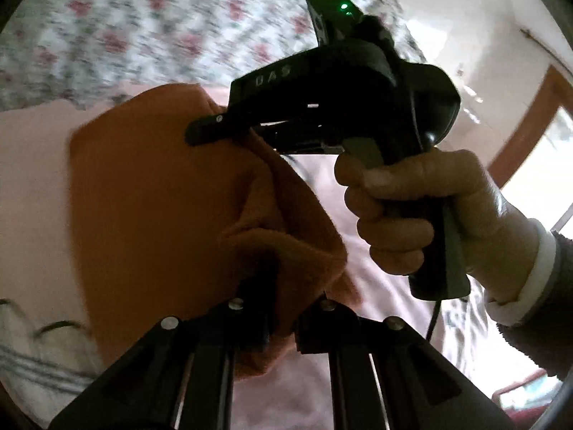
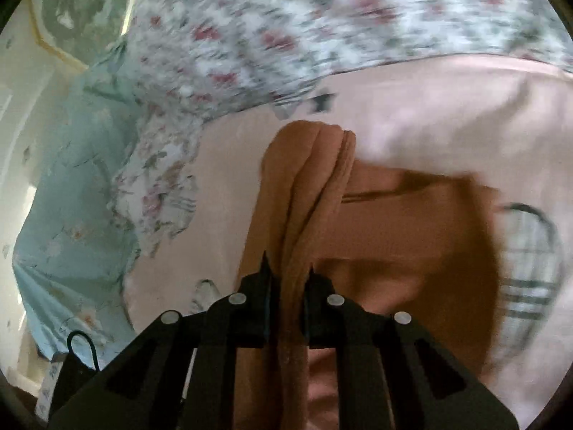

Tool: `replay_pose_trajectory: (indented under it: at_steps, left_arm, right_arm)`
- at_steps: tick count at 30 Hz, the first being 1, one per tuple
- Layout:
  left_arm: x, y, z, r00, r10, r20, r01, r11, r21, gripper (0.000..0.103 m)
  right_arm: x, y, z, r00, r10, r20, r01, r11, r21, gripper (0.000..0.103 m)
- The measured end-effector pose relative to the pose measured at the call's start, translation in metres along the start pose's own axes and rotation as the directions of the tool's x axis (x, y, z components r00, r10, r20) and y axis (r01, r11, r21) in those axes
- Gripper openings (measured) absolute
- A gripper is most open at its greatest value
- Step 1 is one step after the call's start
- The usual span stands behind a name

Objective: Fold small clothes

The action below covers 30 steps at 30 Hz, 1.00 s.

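- One orange cloth [image 2: 412,229] on a pink sheet [image 2: 447,114]; floral quilt [image 2: 286,28] at 12 o'clock.
- Left gripper [image 1: 281,308] and right gripper [image 2: 288,286]: jaws each pinch the cloth.

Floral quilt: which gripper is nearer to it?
Right. In the left wrist view the right gripper pinches the orange cloth at its far edge, close to the floral quilt; the left gripper clamps the near edge, farther back.

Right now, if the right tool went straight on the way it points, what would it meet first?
Probably the orange cloth it already pinches, then the pink sheet beneath; depth is unclear.
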State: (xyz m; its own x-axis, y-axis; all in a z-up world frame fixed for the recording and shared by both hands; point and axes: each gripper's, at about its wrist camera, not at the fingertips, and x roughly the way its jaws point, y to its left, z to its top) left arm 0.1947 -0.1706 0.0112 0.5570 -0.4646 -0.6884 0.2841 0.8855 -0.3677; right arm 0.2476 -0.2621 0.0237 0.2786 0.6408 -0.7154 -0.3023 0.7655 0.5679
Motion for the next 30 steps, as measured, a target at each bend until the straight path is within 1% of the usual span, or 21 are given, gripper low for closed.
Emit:
replay_pose_trajectory:
  at_steps: [3,5,7,10,13,17,18,20,21,22,23,25,26,27,29,30]
  left_arm:
    - [0.039,-0.012,-0.004,0.997,-0.033,-0.071,0.034,0.999,0.011,0.008]
    - [0.050,-0.014,-0.005,0.995,-0.039,-0.092,0.040,0.999,0.011,0.008]
    - [0.054,-0.018,-0.007,0.994,-0.040,-0.105,0.041,0.999,0.014,0.008]
    - [0.055,-0.018,-0.004,0.993,-0.056,-0.099,0.057,0.998,0.001,0.008]
    - [0.067,-0.015,-0.002,0.992,-0.062,-0.114,0.060,0.998,-0.017,0.008]
    - [0.089,-0.009,-0.007,0.985,-0.064,-0.159,0.057,0.997,-0.051,0.009]
    - [0.092,-0.008,-0.007,0.984,-0.071,-0.164,0.063,0.996,-0.056,0.013]
    - [0.093,-0.010,-0.009,0.978,-0.102,-0.181,0.093,0.994,-0.057,0.029]
    - [0.090,-0.011,-0.010,0.973,-0.124,-0.192,0.115,0.992,-0.057,0.042]
    - [0.087,-0.011,-0.010,0.970,-0.141,-0.198,0.132,0.990,-0.056,0.050]
    - [0.082,-0.011,-0.011,0.969,-0.149,-0.199,0.142,0.989,-0.050,0.052]
    - [0.066,-0.006,-0.016,0.971,-0.135,-0.197,0.130,0.991,-0.041,0.062]
    - [0.059,-0.001,-0.018,0.973,-0.129,-0.192,0.122,0.991,-0.048,0.062]
    - [0.051,0.006,-0.020,0.975,-0.123,-0.185,0.114,0.992,-0.063,0.063]
    - [0.035,0.025,-0.025,0.980,-0.099,-0.172,0.082,0.991,-0.107,0.064]
    - [0.025,0.038,-0.027,0.984,-0.079,-0.161,0.057,0.989,-0.136,0.065]
  right_arm:
    - [0.000,-0.043,-0.011,0.999,-0.045,-0.016,0.046,0.996,0.080,0.014]
    - [0.003,-0.058,-0.016,0.998,-0.064,-0.024,0.066,0.994,0.092,0.014]
    - [0.003,-0.064,-0.019,0.998,-0.053,-0.017,0.055,0.993,0.102,0.014]
    - [-0.002,-0.063,-0.017,0.999,-0.033,0.008,0.032,0.995,0.093,0.014]
    - [0.003,-0.068,-0.016,0.998,-0.058,-0.005,0.058,0.995,0.077,0.014]
    - [0.014,-0.082,-0.020,0.994,-0.098,-0.041,0.100,0.993,0.063,0.014]
    - [0.014,-0.084,-0.022,0.994,-0.101,-0.041,0.104,0.993,0.062,0.014]
    - [0.011,-0.086,-0.024,0.993,-0.111,-0.032,0.113,0.992,0.065,0.015]
    - [0.009,-0.086,-0.026,0.992,-0.120,-0.030,0.121,0.990,0.065,0.016]
    - [0.006,-0.085,-0.026,0.991,-0.131,-0.027,0.132,0.989,0.065,0.018]
    - [0.000,-0.083,-0.027,0.989,-0.148,-0.021,0.149,0.987,0.065,0.022]
    - [-0.010,-0.078,-0.029,0.984,-0.177,-0.001,0.177,0.982,0.064,0.030]
    - [-0.017,-0.076,-0.031,0.982,-0.187,0.015,0.185,0.980,0.067,0.039]
    - [-0.022,-0.075,-0.033,0.982,-0.189,0.029,0.186,0.980,0.074,0.051]
    - [-0.033,-0.076,-0.039,0.980,-0.189,0.056,0.184,0.979,0.093,0.063]
    - [-0.035,-0.077,-0.041,0.981,-0.188,0.058,0.181,0.978,0.100,0.063]
